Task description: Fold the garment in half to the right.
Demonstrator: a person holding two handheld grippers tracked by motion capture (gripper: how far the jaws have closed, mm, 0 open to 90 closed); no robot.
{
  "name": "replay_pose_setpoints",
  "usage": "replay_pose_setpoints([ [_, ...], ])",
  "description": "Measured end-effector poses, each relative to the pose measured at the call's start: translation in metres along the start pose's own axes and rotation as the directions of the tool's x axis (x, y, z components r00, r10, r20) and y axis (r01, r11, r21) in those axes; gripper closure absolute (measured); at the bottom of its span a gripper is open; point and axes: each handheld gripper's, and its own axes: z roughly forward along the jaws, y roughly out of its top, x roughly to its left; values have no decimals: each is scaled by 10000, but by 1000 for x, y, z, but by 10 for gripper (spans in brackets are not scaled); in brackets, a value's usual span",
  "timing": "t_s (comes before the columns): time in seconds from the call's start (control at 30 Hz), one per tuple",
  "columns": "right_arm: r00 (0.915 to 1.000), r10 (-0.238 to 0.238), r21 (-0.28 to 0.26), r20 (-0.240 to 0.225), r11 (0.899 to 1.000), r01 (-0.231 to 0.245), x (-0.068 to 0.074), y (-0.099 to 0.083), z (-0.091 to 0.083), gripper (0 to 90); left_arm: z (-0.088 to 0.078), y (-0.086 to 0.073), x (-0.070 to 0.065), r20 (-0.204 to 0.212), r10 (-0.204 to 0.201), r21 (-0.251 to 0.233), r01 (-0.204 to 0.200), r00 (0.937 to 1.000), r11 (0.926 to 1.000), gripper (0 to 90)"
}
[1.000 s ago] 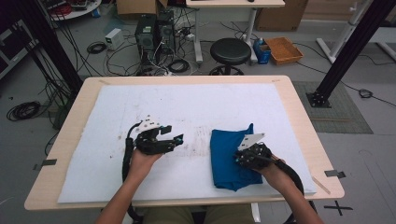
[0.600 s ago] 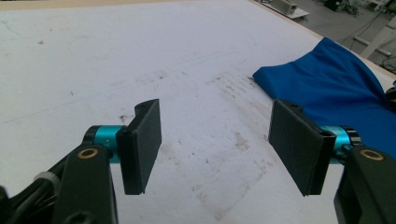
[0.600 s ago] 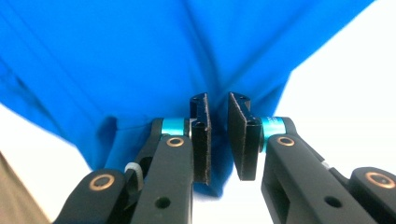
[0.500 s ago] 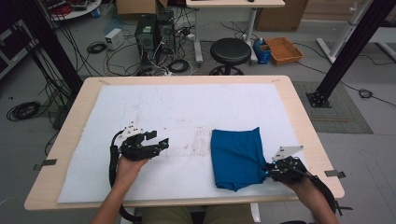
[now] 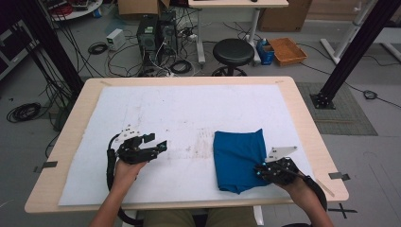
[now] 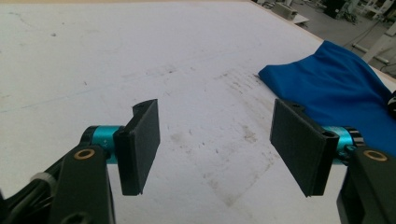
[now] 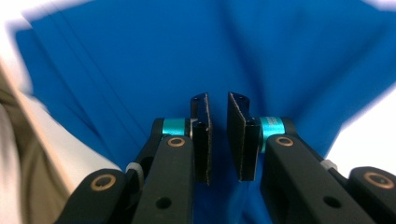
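The white-covered worktop [image 5: 189, 113] carries a folded blue cloth [image 5: 239, 158] at about 4 o'clock; soft, light and limp, I judge, best pinched at an edge. Right gripper [image 7: 218, 135], at the cloth's right edge, has been closing its jaws: narrow gap, nothing visibly clamped. Left gripper [image 6: 215, 140] jaws apart, empty. The cloth's folds are hidden

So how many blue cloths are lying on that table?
1. A single folded blue fabric cloth lies on the white table cover, near the right gripper; whatever sits beneath it is hidden.
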Motion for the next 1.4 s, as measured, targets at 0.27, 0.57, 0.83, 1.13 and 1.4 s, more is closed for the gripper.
replay_pose_setpoints([
  [0.27, 9940, 1091, -755, 89, 9913, -1081, -19, -23, -20, 497, 0, 0, 0, -187, 38, -127, -41, 9998, 9999, 255],
  [0.57, 9851, 976, -1241, 1417, 9890, -801, -36, 53, 20, 700, 3, -1, 1, -93, -27, -2, 27, 10000, 10000, 255],
  [0.83, 9549, 2109, -458, 2092, 9775, -2059, -75, 56, 51, 612, 2, -3, 2, -99, -11, 71, 12, 10000, 10000, 256],
  [1.13, 9794, 1854, -1334, 795, 9757, -1739, -52, 31, 14, 620, 0, -3, 4, -222, -88, -29, 87, 9997, 10000, 255],
  [1.4, 9797, 1733, -1815, 1009, 9714, -1531, -52, 11, -2, 368, -2, -2, 8, -241, -58, -300, 51, 9997, 9995, 255],
])
